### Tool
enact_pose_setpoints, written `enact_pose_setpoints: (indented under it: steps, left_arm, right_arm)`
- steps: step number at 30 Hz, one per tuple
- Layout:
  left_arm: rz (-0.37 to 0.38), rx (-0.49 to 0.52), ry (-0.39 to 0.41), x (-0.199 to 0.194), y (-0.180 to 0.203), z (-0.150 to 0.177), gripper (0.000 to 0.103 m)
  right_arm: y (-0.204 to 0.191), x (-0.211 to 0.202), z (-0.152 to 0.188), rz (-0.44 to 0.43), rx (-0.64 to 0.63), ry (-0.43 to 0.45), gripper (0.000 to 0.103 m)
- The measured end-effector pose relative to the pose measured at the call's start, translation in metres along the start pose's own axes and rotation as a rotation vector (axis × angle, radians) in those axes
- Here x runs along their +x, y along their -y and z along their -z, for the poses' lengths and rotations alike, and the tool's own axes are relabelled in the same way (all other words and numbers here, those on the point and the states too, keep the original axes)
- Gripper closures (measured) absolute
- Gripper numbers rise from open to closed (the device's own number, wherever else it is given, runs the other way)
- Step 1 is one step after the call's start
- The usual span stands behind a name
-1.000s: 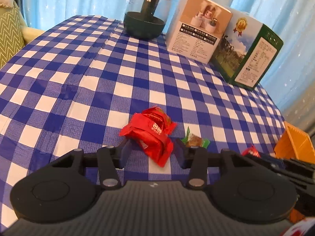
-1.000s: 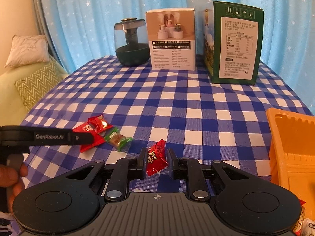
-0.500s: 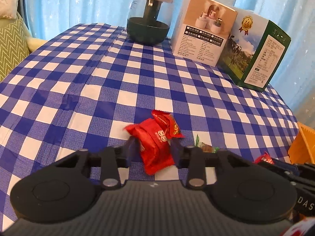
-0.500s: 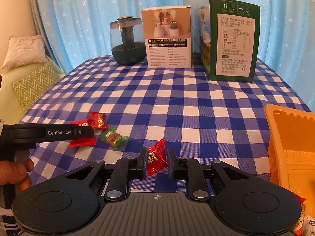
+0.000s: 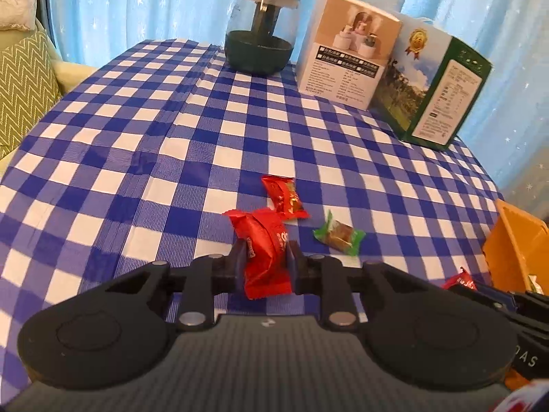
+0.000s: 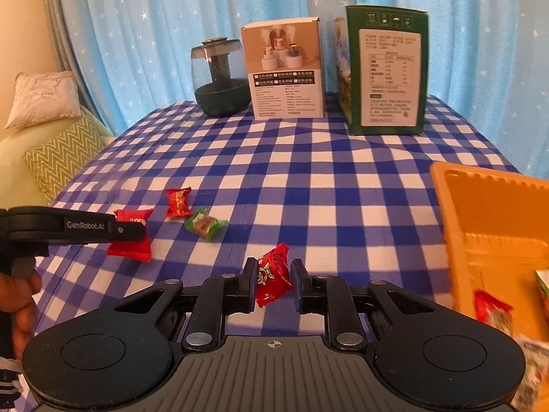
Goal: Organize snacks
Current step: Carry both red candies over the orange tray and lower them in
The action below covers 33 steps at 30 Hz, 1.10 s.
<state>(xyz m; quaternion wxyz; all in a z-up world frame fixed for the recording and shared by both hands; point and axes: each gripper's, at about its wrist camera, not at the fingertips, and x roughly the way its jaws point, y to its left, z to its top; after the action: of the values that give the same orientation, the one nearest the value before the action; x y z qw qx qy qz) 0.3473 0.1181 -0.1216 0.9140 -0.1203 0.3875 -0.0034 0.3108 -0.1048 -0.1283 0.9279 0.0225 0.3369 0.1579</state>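
Fingers, left gripper [image 5: 265, 263]: closed on a red snack packet [image 5: 266, 252], held just above the checked tabletop [image 5: 137, 144].
Fingers, right gripper [image 6: 273, 283]: slightly parted, one side touching a small red candy [image 6: 272, 274].
Right view only: orange tray [image 6: 446, 213] at the right edge, wrapped snacks inside; "GenRobot.AI" on the left gripper's arm.
Both views: loose red candy [image 5: 284, 197] and green candy [image 5: 339, 234] near the front edge.

A home living room: beyond the jaws, a table with a blue checked tablecloth [image 6: 308, 171], star-printed blue curtains [image 6: 154, 34] behind it, and a cushioned sofa [image 6: 41, 144] to the left.
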Motion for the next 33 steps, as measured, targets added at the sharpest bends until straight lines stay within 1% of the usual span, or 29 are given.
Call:
enact_pose_setpoints:
  steps: [4, 9, 11, 19, 24, 33]
  left_arm:
    - [0.004, 0.036, 0.016, -0.021, 0.011, 0.009, 0.082]
    - [0.010, 0.111, 0.033, -0.049, 0.037, 0.025, 0.082]
    - [0.018, 0.126, 0.037, -0.061, 0.046, 0.035, 0.082]
    - [0.049, 0.127, 0.016, -0.109, 0.073, 0.071, 0.082]
    - [0.091, 0.155, 0.019, -0.140, 0.092, 0.088, 0.082]
    - [0.143, 0.187, 0.039, -0.178, 0.122, 0.104, 0.082]
  right_arm:
    - [0.002, -0.024, 0.010, -0.002, 0.014, 0.004, 0.082]
    - [0.003, -0.053, 0.018, -0.004, 0.027, 0.018, 0.082]
    - [0.002, -0.065, 0.020, -0.002, 0.020, 0.029, 0.082]
    - [0.008, -0.115, 0.027, 0.025, 0.029, 0.068, 0.082]
    - [0.016, -0.143, 0.034, 0.044, 0.053, 0.080, 0.082]
    - [0.037, -0.189, 0.047, 0.099, 0.101, 0.097, 0.082]
